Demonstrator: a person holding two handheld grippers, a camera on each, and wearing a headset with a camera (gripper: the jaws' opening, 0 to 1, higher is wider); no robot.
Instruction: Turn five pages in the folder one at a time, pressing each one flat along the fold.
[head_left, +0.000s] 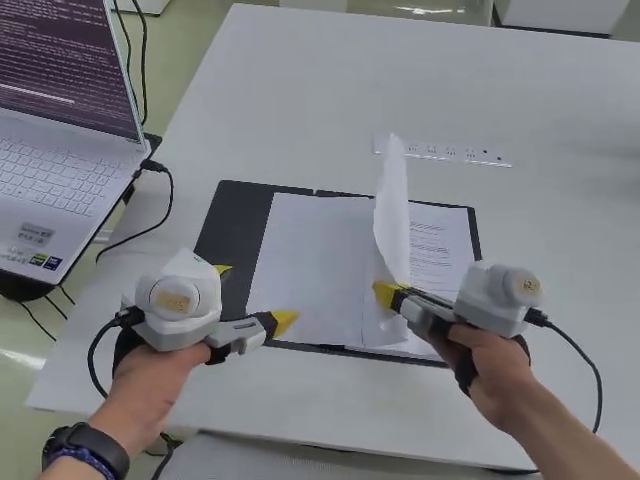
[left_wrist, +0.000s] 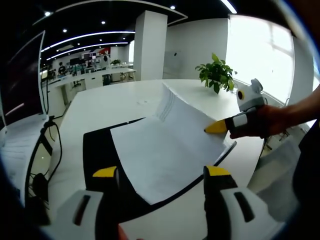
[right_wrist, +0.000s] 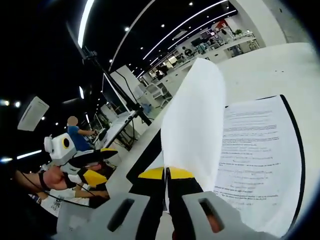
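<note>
One page (head_left: 392, 205) stood lifted from the folder (head_left: 235, 235), pinched by the right gripper (head_left: 386, 293); the left gripper (head_left: 252, 295) hovered wide open.

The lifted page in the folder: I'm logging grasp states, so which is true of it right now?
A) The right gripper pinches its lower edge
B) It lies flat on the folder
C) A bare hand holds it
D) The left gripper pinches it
A: the right gripper is shut on the lifted page, which stands up from the folder, while the left gripper is open and holds nothing.
</note>
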